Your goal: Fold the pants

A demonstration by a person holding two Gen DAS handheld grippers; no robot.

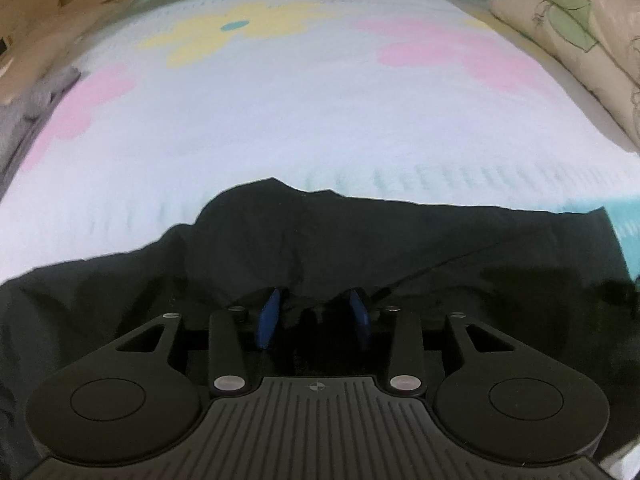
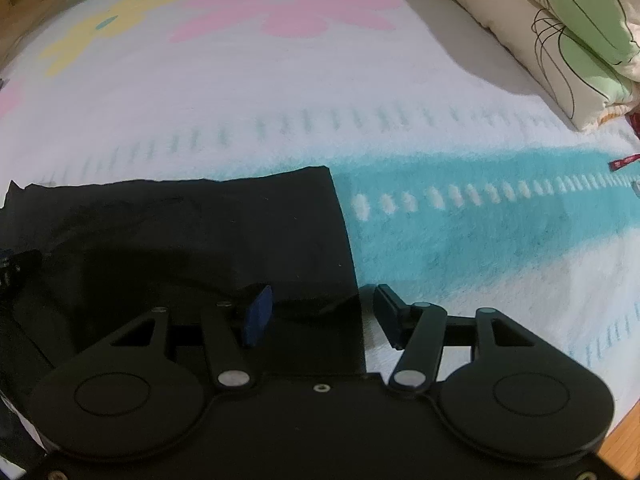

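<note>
Currently, both grippers stand over black pants [image 2: 192,232] spread on a flowered blanket [image 2: 280,92].

Left gripper [image 1: 316,312]: jaws parted, blue pads [image 1: 269,316] apart, dark cloth lying below and between them; the pads do not press on the cloth, so the tool reads as released. Right gripper [image 2: 320,312]: jaws spread wide, one fingertip [image 2: 258,312] over the pants, the other over the blanket just beside the cloth's straight right edge; nothing is clamped. The pants lie flat along the near side of the blanket, their right end meeting a teal band [image 2: 500,216] with white dashes. In the left wrist view the far edge of the pants rises in a small wrinkled peak. A cream pillow [image 2: 560,36] with green leaf print rests at the far right.
</note>
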